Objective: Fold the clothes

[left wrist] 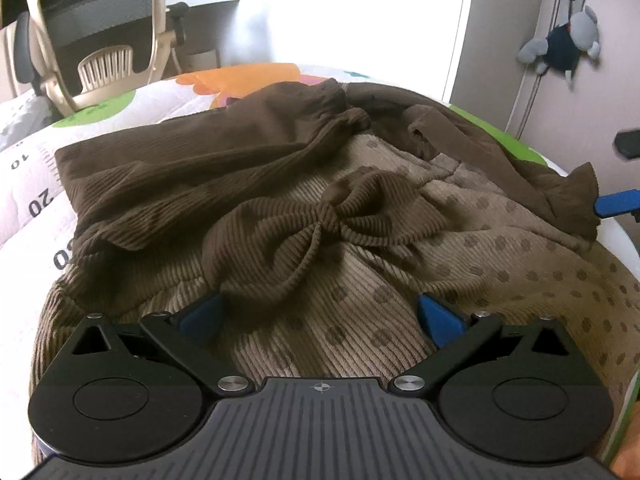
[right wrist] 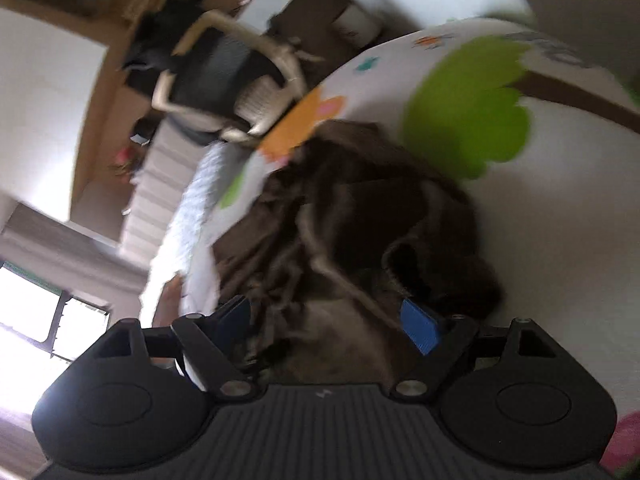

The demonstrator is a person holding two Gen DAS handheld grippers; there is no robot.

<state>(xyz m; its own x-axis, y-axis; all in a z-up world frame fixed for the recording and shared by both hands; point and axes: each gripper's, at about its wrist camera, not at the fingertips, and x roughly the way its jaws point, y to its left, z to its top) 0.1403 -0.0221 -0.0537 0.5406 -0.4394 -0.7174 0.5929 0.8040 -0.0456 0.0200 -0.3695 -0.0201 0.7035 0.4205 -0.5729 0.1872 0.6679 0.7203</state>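
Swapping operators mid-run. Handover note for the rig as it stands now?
Left tool: open, nothing held, low over the dress.
Right tool: open, nothing held, at the dress's right side; that view is blurred.
Dress: brown corduroy, dotted skirt, bow on top, lying rumpled on the printed quilt.
Done: no clean fold visible; dark sleeves bunched across the top.
Left: spread it flat, fold sleeves in, fold over.
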